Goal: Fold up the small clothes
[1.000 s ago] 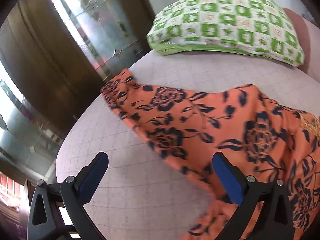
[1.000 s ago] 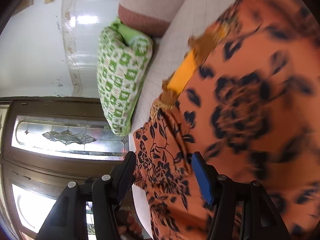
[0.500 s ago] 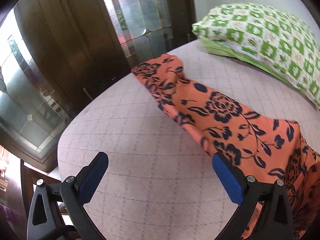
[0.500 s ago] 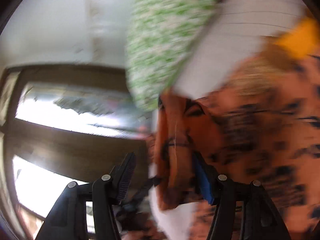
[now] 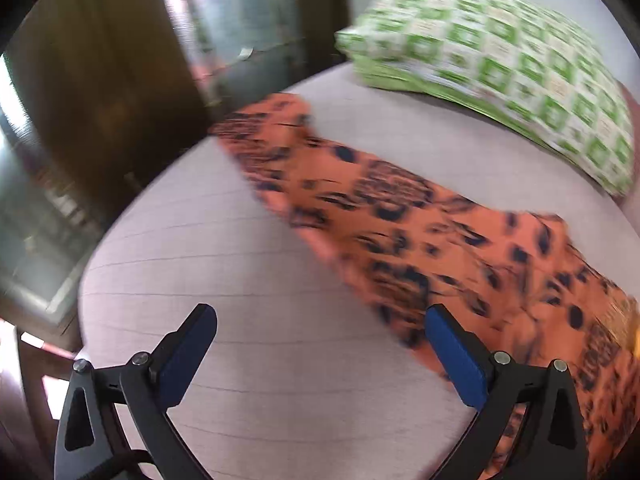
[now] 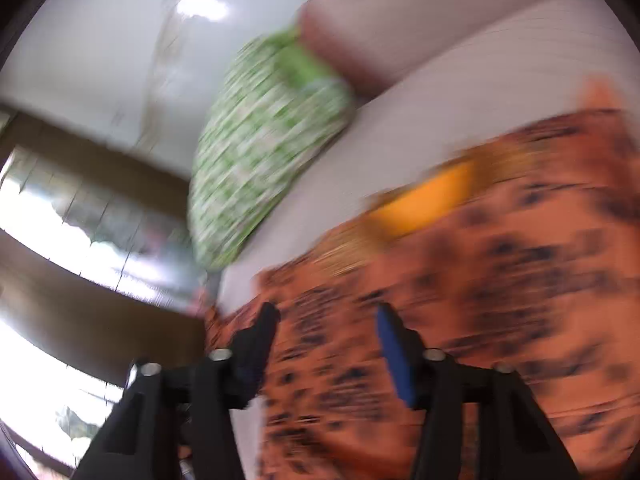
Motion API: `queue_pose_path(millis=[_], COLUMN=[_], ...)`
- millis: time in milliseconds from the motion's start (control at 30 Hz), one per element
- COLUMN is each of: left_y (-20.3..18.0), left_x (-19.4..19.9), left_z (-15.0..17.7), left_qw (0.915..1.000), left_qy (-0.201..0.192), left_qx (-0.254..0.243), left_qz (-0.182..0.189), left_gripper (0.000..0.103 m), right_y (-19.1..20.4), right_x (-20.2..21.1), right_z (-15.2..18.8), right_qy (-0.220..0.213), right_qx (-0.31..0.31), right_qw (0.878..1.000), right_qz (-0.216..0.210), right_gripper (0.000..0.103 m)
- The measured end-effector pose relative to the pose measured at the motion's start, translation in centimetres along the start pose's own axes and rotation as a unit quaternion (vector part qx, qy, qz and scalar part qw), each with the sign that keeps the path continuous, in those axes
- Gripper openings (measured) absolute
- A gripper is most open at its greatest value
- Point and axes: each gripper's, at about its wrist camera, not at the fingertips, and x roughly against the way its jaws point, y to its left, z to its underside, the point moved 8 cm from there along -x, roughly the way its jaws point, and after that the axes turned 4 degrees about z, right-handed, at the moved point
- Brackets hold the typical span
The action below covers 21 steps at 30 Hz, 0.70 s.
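Observation:
An orange garment (image 5: 380,208) with dark blue flowers lies spread on the pinkish quilted bed cover (image 5: 240,260), one sleeve stretched toward the far left edge. My left gripper (image 5: 320,312) hangs open above bare cover, its right finger at the sleeve's near edge. In the blurred right wrist view the same garment (image 6: 500,272) shows a yellow neck trim (image 6: 424,200). My right gripper (image 6: 326,310) is over the garment's left end with its jaws closing. Orange cloth shows behind the gap, and I see no fold pinched between the pads.
A green and white checked pillow (image 5: 500,64) lies at the far side of the bed, also in the right wrist view as the pillow (image 6: 264,148). A pink bolster (image 6: 380,20) sits behind it. A dark wooden door with glass panes (image 5: 100,80) stands beyond the bed's left edge.
The sleeve now lies stretched out straight toward the bed's edge. My left gripper has shifted sideways over bare cover. My right gripper has risen and rolled, and its jaws stand narrower.

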Motion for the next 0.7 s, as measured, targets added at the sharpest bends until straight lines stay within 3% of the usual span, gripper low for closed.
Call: queue_pose_path(millis=[100,167,200,233,267,300,333,400,500,633,700], left_y=[-2.8,-4.7,-5.5,-6.0,-6.4,-6.7,-7.1,-8.1,-9.9,-10.6,-11.1], left_x=[-0.1,-0.1,-0.2,-0.3,-0.4,-0.5,-0.6,-0.4,-0.1,0.8,1.4], left_z=[0.6,1.1,1.3,1.6,1.8,2.0,2.1,2.2,2.7,2.2,2.0], left_qw=[0.9993,0.9978,0.9968,0.9957,0.9946,0.9934,0.9922,0.9894,0.9883,0.9865,0.9865], left_qy=[-0.001,-0.004,-0.006,-0.007,-0.008,-0.009,-0.012,-0.025,-0.019,-0.044,-0.055], left_qx=[-0.038,-0.065,-0.079,-0.090,-0.100,-0.109,-0.117,-0.134,-0.151,-0.155,-0.153], left_qz=[-0.004,-0.008,-0.013,-0.021,-0.029,-0.037,-0.042,-0.049,-0.013,-0.032,-0.014], left_gripper=[0.103,0.103,0.103,0.103,0.103,0.103,0.103,0.103,0.103,0.103,0.103], right_y=[-6.5,-9.1,-11.0,-12.5,-13.3,-14.5,-15.1,-14.9,-13.9,-12.2,-10.0], right_x=[3.3,4.1,4.0,3.9,3.9,3.9,4.0,4.0,4.4,4.4,4.4], right_z=[-1.5,-1.8,-1.7,-1.7,-1.7,-1.9,-2.3,-3.2,-4.7,-5.8,-6.5], right_qy=[-0.032,-0.030,-0.021,-0.019,-0.022,-0.027,-0.032,-0.040,-0.080,-0.097,-0.117], right_qx=[-0.059,-0.070,-0.068,-0.069,-0.074,-0.082,-0.087,-0.068,0.006,0.005,0.043], right_qw=[0.997,0.996,0.995,0.992,0.991,0.989,0.987,0.984,0.967,0.975,0.972], right_qz=[0.024,0.042,0.074,0.105,0.108,0.120,0.130,0.157,0.242,0.201,0.200], right_gripper=[0.041,0.041,0.040,0.032,0.007,0.000,0.000,0.000,0.000,0.003,0.003])
